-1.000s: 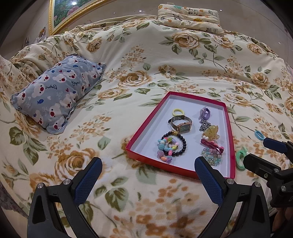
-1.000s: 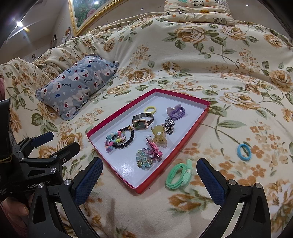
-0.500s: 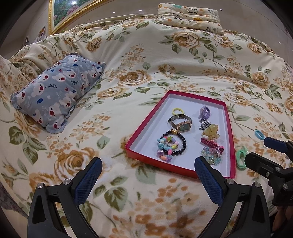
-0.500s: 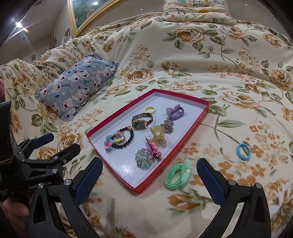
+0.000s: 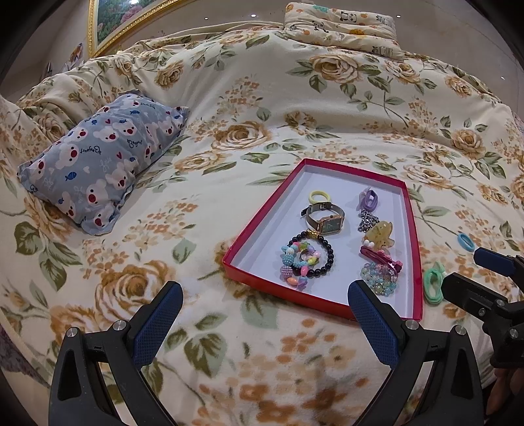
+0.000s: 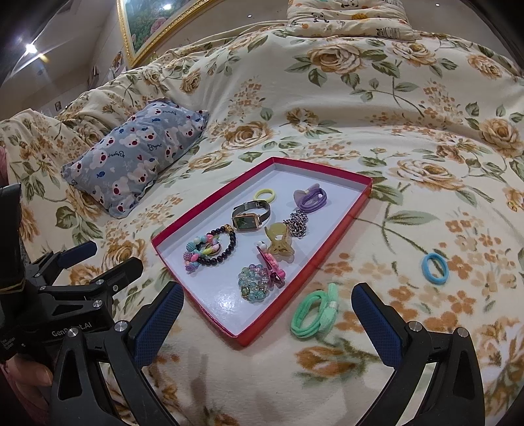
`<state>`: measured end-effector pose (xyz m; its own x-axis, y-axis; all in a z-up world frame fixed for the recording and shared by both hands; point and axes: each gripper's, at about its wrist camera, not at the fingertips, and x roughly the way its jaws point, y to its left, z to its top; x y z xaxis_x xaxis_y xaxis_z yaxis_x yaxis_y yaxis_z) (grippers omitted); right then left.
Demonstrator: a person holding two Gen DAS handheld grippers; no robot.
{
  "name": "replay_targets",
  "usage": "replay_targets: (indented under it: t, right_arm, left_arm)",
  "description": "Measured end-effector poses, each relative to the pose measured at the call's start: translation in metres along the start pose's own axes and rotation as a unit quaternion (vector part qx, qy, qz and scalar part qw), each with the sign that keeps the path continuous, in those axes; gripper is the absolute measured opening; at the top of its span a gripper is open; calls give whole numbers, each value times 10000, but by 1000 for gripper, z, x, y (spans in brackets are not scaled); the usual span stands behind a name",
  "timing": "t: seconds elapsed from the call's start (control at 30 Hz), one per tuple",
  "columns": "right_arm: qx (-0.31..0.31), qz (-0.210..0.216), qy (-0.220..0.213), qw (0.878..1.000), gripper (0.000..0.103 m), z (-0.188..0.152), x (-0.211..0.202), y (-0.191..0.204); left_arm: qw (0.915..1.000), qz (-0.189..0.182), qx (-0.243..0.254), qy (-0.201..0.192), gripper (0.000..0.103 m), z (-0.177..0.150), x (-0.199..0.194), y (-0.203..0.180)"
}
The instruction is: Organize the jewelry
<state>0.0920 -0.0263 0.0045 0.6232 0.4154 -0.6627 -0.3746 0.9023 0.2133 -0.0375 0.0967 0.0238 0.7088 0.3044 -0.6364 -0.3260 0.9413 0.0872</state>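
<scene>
A red tray (image 5: 258, 213) (image 6: 330, 242) lies on the floral bedspread. It holds a watch (image 5: 324, 221) (image 6: 250, 216), bead bracelets (image 5: 306, 260) (image 6: 209, 250), a yellow ring (image 6: 265, 195), a purple tie (image 6: 309, 198), a chain, clips and a bead cluster (image 6: 255, 283). A green hair tie (image 6: 316, 311) (image 5: 432, 285) and a blue hair tie (image 6: 435, 266) (image 5: 465, 242) lie on the bedspread right of the tray. My left gripper (image 5: 262, 314) is open and empty before the tray's near edge. My right gripper (image 6: 267, 318) is open and empty, with the green tie between its fingers' line.
A grey bear-print pillow (image 5: 98, 167) (image 6: 134, 154) lies left of the tray. A folded quilt (image 5: 340, 26) sits at the far end of the bed. A gold-framed picture (image 6: 144, 26) hangs behind.
Both grippers have stayed open and nearly still. The right wrist view has shifted slightly, so the tray sits a little nearer.
</scene>
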Motion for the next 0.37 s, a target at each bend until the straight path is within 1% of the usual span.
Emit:
replay_targets:
  t: [0.37]
  right_arm:
    - [116, 99, 17, 9999, 103, -1, 3, -6]
  left_arm:
    - [9999, 66, -6, 152, 102, 3, 8, -4]
